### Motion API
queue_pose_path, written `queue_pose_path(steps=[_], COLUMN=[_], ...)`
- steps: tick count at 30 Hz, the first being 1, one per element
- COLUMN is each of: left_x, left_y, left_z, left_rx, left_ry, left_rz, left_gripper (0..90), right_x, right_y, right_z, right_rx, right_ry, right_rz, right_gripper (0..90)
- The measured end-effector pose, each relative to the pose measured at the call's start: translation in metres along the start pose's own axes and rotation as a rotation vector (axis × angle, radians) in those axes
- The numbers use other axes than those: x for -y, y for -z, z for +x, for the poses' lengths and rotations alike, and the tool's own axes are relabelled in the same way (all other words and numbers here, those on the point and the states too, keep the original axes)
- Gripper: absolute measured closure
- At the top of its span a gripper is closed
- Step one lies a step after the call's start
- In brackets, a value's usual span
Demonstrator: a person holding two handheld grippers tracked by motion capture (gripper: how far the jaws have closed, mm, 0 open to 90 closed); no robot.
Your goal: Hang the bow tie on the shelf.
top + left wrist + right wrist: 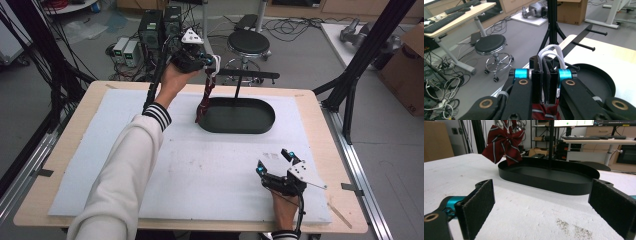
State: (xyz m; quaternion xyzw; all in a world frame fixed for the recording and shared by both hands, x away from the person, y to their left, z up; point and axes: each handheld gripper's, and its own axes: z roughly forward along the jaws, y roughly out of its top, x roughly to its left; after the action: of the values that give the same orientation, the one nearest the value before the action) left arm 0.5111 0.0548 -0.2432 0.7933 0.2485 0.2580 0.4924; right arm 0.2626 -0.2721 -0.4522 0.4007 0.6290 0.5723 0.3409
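Observation:
A dark red bow tie with grey stripes [204,103] hangs by its white elastic loop [216,65] over the left end of a black oval tray [240,131]. My left gripper [207,62] is raised above the table's far side, shut on the bow tie's strap just below the white loop [551,51]. Red fabric [544,112] dangles under the jaws. From the tray rises a thin black post [239,86] that carries a crossbar with pegs [579,37]. My right gripper [272,160] rests low on the white mat at the front right, open, its pads [480,205] wide apart and facing the tray [549,182] and the bow tie [505,141].
A white mat [200,175] covers most of the wooden table [320,125]. Behind the table stand a black stool [248,44], computer towers [150,30] and loose cables. Black frame legs [360,60] stand at the right, near a cardboard box [407,65].

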Motion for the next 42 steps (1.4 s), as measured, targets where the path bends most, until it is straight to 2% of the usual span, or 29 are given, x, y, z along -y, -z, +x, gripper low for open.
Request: queue_pose_path(steps=[4, 16, 21, 23, 26, 32, 40, 42], left_x=[0.002, 0.013, 0.018, 0.020, 0.025, 0.033, 0.036, 0.038], left_y=[-0.005, -0.021, -0.023, -0.024, -0.026, -0.026, -0.028, -0.028], left_z=[-0.003, -0.003, -0.001, -0.001, -0.001, 0.000, -0.002, -0.002], left_rx=[0.005, -0.016, -0.027, -0.038, -0.045, -0.060, -0.070, -0.084], left_ry=[-0.002, -0.011, -0.005, -0.023, -0.015, 0.000, -0.015, -0.012], left_rz=[0.002, 0.088, 0.124, 0.145, 0.160, 0.175, 0.216, 0.218], left_gripper=[86.5, 86.4, 86.4, 86.4, 86.4, 86.2, 85.1, 83.8], right_x=[0.000, 0.000, 0.000, 0.000, 0.000, 0.000, 0.000, 0.000], right_y=[0.000, 0.000, 0.000, 0.000, 0.000, 0.000, 0.000, 0.000], right_z=[0.000, 0.000, 0.000, 0.000, 0.000, 0.000, 0.000, 0.000], right_rx=[0.001, 0.000, -0.001, 0.000, 0.000, 0.000, 0.001, 0.002], right_ry=[0.000, 0.001, 0.001, 0.001, 0.002, 0.005, 0.008, 0.008], right_rz=[0.000, 0.000, 0.001, 0.000, 0.000, -0.001, -0.003, -0.004], right_gripper=[5.8, 5.8, 5.9, 5.8, 5.8, 5.8, 5.8, 5.8])
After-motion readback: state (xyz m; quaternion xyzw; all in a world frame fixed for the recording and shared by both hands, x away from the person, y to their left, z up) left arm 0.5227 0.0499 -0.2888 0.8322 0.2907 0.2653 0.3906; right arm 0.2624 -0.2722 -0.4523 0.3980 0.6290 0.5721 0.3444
